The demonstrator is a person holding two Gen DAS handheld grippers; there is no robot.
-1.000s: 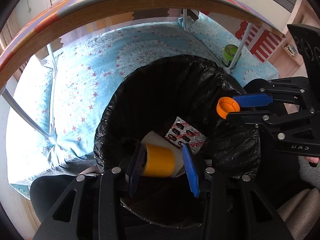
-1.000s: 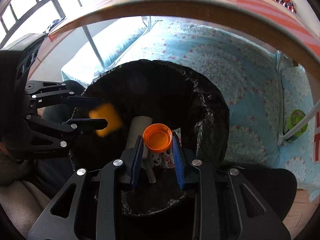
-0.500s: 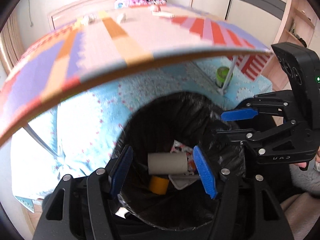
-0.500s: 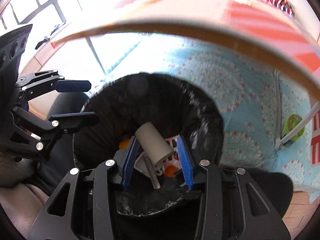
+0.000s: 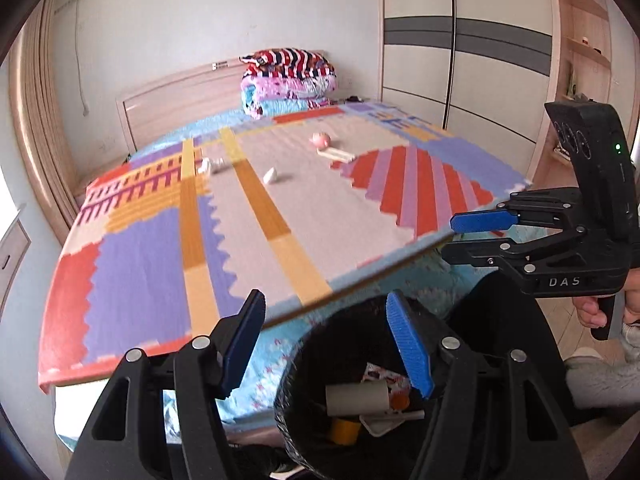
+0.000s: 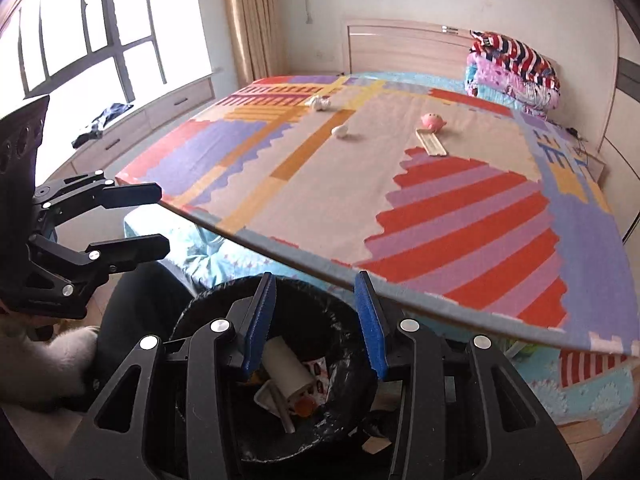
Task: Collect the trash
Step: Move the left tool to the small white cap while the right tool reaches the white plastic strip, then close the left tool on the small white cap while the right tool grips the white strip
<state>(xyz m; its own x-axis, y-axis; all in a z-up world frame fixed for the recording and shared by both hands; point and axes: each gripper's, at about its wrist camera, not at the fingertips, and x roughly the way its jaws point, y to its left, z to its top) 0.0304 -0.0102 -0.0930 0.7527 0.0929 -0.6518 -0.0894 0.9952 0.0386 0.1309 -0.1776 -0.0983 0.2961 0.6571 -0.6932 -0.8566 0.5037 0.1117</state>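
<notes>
A black-lined trash bin (image 5: 296, 364) stands below the table's near edge; it also shows in the right wrist view (image 6: 340, 312). Inside lie a cardboard tube (image 5: 356, 399), a yellow tape roll (image 5: 343, 431) and an orange cap (image 6: 305, 406). My left gripper (image 5: 326, 344) is open and empty above the bin. My right gripper (image 6: 316, 322) is open and empty above it too, and shows in the left wrist view (image 5: 476, 236). On the table lie a crumpled white wad (image 6: 341, 131), a second wad (image 6: 320, 103), a pink ball (image 6: 432, 121) and a flat beige stick (image 6: 431, 143).
A table with a colourful patterned cloth (image 5: 248, 220) fills the middle. Behind it are a bed with folded blankets (image 5: 286, 80), a wardrobe (image 5: 460, 40) on the right and a window (image 6: 80, 32) on the left.
The left gripper let go of the yellow tape roll and the right let go of the orange cap; both now lie in the bin. Both grippers rose above table height and opened wider.
</notes>
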